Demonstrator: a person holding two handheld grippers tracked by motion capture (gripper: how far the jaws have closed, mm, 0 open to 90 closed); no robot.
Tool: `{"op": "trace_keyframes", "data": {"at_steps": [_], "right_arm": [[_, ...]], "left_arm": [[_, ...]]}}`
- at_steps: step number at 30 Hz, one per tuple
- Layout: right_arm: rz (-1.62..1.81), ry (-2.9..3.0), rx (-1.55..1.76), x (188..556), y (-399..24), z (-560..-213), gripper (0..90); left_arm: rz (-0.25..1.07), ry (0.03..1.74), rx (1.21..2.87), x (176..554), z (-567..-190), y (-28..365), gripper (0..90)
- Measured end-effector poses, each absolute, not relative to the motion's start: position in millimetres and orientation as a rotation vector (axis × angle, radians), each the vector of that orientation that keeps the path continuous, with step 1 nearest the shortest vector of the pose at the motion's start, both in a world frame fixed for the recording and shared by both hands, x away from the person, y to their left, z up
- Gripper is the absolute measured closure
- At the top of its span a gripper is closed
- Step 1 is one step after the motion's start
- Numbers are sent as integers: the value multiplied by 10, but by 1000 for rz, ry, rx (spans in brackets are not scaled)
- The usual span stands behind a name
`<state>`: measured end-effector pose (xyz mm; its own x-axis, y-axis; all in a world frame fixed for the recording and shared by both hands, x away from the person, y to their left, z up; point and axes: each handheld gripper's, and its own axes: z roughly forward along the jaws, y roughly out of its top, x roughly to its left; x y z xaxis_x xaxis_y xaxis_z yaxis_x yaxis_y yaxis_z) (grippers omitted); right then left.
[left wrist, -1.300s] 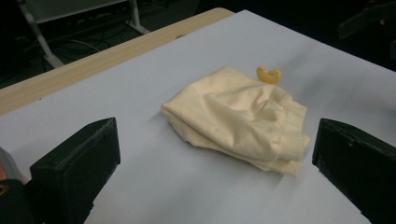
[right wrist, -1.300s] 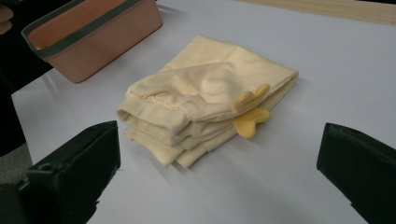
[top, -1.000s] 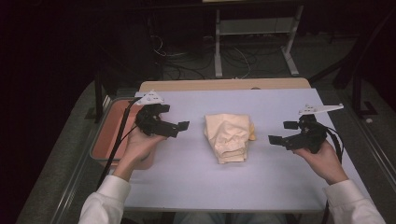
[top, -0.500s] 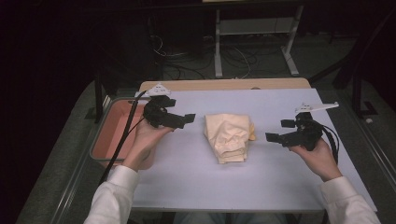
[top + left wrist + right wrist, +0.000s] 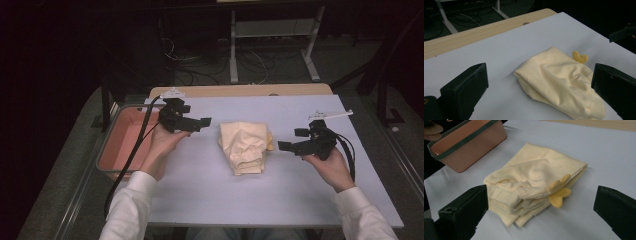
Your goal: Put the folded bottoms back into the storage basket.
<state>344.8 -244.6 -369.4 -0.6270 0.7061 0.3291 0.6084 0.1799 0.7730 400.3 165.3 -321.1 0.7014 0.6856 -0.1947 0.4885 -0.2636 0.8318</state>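
A folded pale yellow cloth garment [image 5: 246,146] lies near the centre of the light blue-grey table [image 5: 210,200], with a small yellow heart-shaped tab [image 5: 559,195] protruding from its folded edge. The left gripper [image 5: 197,124] hovers just left of the garment, jaws spread, gripping nothing. The right gripper [image 5: 289,145] hovers just right of it, jaws likewise spread. A salmon-pink plastic bin with a grey rim [image 5: 122,142] sits at the table's left edge.
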Motion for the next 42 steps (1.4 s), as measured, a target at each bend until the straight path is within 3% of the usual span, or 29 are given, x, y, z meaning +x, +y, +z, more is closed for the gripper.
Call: {"op": "trace_keyframes", "data": {"at_steps": [42], "right_arm": [[1359,2362,1531,3671,-1979,-4132,0]], "left_arm": [[179,1062,1913,4472,-3754,1240,8]]}}
